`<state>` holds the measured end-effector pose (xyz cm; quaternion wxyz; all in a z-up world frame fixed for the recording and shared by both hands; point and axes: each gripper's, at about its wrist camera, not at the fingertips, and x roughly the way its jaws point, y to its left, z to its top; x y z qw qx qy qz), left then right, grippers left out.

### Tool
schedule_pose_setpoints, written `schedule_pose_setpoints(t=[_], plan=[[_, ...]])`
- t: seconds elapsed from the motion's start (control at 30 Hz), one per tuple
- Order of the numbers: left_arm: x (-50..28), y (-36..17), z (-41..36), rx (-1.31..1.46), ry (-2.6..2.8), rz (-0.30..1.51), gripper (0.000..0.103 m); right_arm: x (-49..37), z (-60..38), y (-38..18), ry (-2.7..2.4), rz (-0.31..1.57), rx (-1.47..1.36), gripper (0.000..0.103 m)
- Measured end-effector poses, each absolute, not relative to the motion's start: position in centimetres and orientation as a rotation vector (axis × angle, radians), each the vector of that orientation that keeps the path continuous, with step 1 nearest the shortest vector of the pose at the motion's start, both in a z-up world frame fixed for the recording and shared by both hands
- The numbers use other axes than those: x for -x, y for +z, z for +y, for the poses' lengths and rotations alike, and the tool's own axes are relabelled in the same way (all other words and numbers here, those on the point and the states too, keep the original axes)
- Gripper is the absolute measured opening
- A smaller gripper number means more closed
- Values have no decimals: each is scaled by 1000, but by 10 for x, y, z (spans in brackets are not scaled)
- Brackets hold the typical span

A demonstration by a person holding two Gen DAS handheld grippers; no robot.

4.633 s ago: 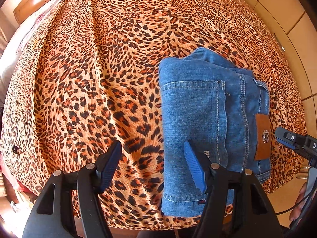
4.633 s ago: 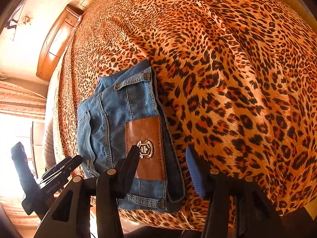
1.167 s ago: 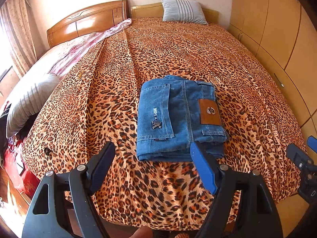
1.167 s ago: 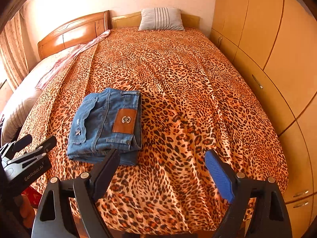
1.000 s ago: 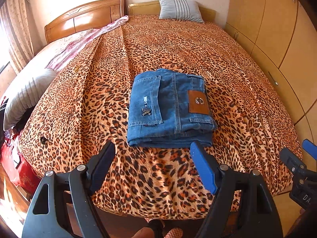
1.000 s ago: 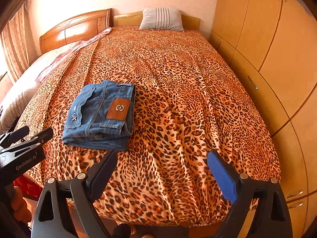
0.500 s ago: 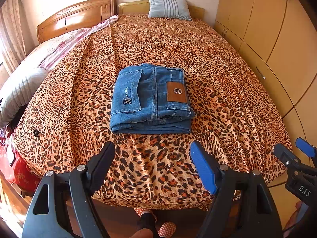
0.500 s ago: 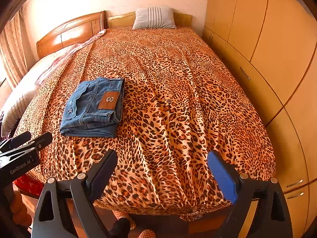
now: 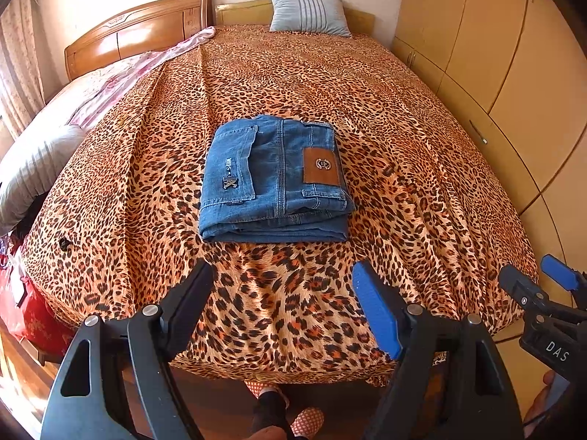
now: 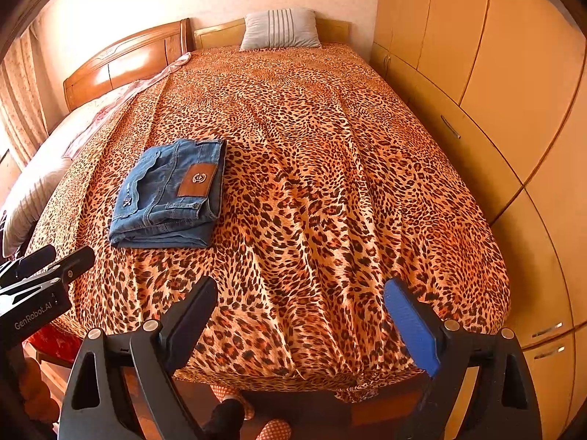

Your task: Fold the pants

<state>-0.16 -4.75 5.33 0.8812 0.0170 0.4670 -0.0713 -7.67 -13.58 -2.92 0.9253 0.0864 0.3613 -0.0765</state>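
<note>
The pants (image 9: pixel 273 179) lie folded into a compact blue denim block on the leopard-print bedspread (image 9: pixel 403 168), toward the foot of the bed and well short of its edge. The block is nearly square, slightly longer along the length of the bed. Its thick stacked edge, where the layers show, faces the foot of the bed and both cameras; the opposite edge points toward the headboard (image 9: pixel 139 33). A back pocket with a small metal emblem sits on top at the left, and a brown leather patch (image 9: pixel 321 166) at the right. In the right wrist view the same pants (image 10: pixel 168 194) appear left of centre, turned a little so the patch side angles toward the wardrobe doors (image 10: pixel 477 55).

The left claw (image 9: pixel 282 304) hangs over the foot edge of the bed, its fingers spread wide with nothing between them, clear of the denim. The right claw (image 10: pixel 301 319) is likewise spread wide and empty, over bare bedspread to the right of the pants.

A grey striped pillow (image 9: pixel 310 14) leans at the head of the bed. The small lettering on the pocket is too fine to read. The lower frame cuts off the person's slippered feet (image 9: pixel 308 418), and only part of each opposite claw shows at the picture edges.
</note>
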Motion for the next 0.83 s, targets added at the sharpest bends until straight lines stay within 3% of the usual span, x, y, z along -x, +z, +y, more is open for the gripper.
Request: schedule_pose_setpoints(t=[0.83], plan=[[0, 64, -42, -9, -160, 951, 79, 65, -119, -37, -150, 791, -140, 93]])
